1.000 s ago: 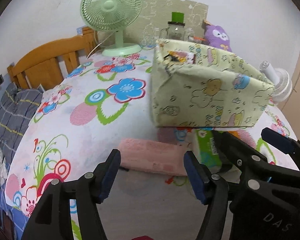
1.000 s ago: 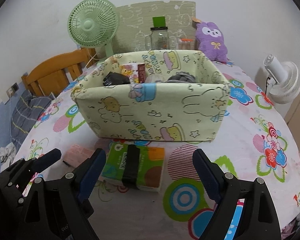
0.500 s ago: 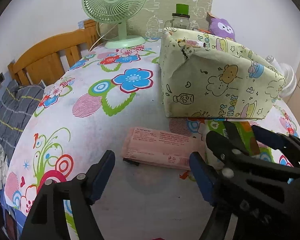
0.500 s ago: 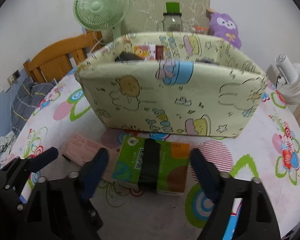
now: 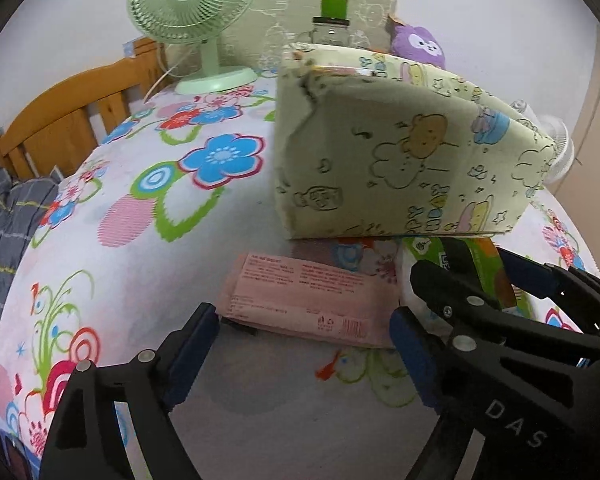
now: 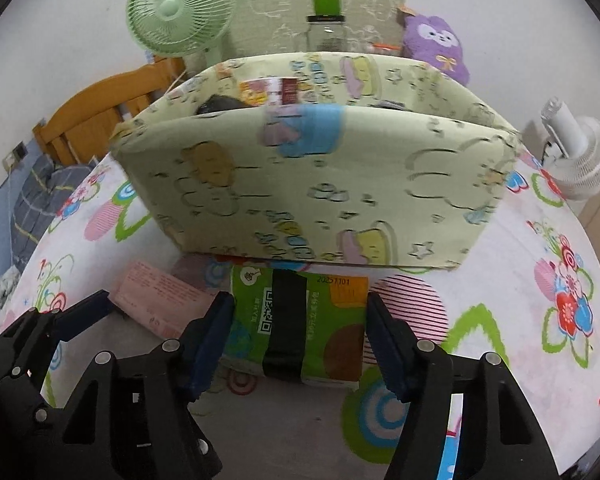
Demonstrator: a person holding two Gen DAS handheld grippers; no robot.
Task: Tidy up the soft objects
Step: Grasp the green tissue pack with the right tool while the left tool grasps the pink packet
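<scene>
A pink soft pack (image 5: 304, 300) lies flat on the flowered tablecloth, just ahead of my open left gripper (image 5: 304, 340), whose jaws straddle its near edge. A green tissue pack (image 6: 300, 320) with a black band lies to its right, in front of the yellow fabric storage box (image 6: 316, 184). My right gripper (image 6: 300, 332) is open with a finger on each side of the green pack. The pink pack also shows in the right wrist view (image 6: 160, 300), and the green pack in the left wrist view (image 5: 480, 276). The box (image 5: 400, 160) holds several items.
A green desk fan (image 6: 180, 12), a jar with a green lid (image 6: 326, 24) and a purple plush (image 6: 436, 44) stand behind the box. A white fan (image 6: 580, 160) stands at the right edge. A wooden chair (image 5: 68, 120) stands left of the table.
Both grippers have moved forward and down toward the table. The left jaws now straddle the pink pack and the right jaws now straddle the green pack.
</scene>
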